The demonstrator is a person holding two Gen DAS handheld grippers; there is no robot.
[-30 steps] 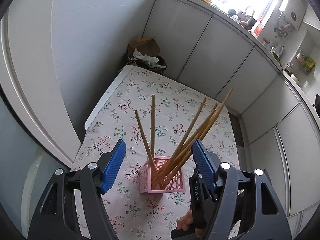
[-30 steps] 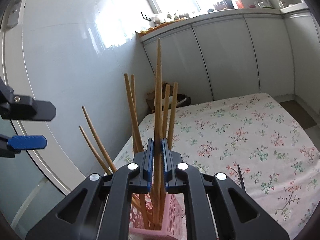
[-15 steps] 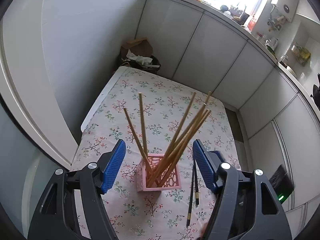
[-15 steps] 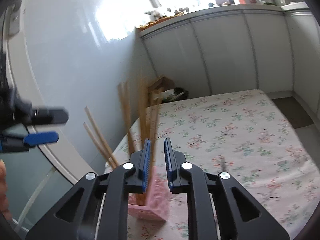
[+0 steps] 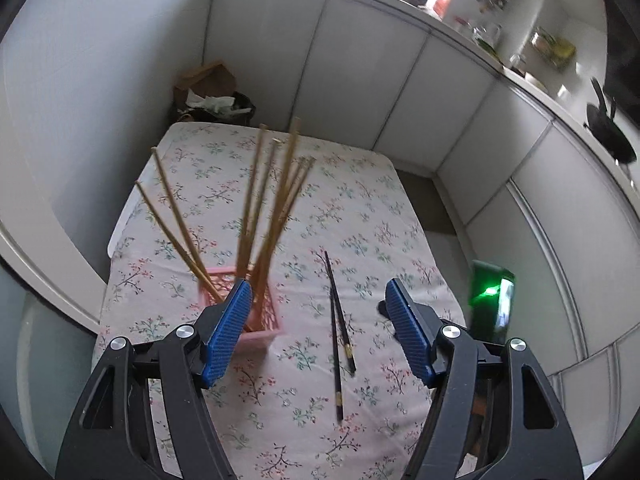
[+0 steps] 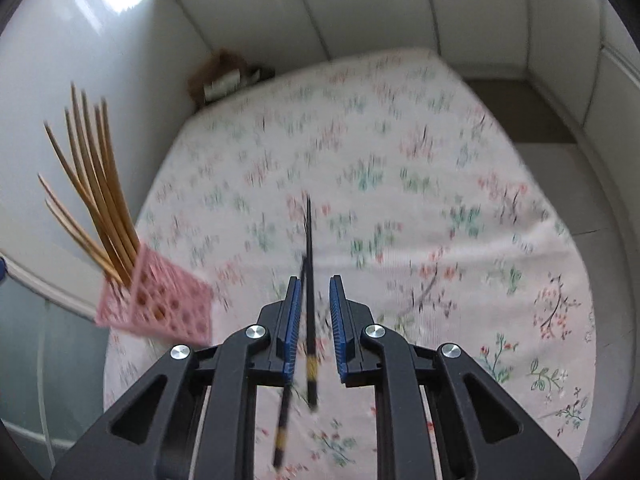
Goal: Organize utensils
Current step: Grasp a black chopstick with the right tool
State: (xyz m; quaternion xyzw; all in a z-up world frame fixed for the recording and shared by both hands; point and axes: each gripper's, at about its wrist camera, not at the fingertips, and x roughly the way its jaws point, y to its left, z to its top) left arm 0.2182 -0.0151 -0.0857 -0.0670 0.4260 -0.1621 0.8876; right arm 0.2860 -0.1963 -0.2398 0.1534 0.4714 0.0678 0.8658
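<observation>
A pink lattice holder stands on the floral tablecloth and holds several bamboo chopsticks; it also shows in the right wrist view, at the left. Two black chopsticks lie flat on the cloth to the holder's right. My left gripper is open and empty, above the cloth with the holder by its left finger. My right gripper is open, hovering over the black chopsticks, which lie between its fingers in view.
The table with the floral cloth stands in a corner between a white wall and white cabinets. A bin with paper scraps sits beyond the far edge. A device with a green light is off the table's right side.
My right gripper let go of a bamboo chopstick in the holder, opened, and swung right and down over the black chopsticks. My left gripper shifted right, staying open.
</observation>
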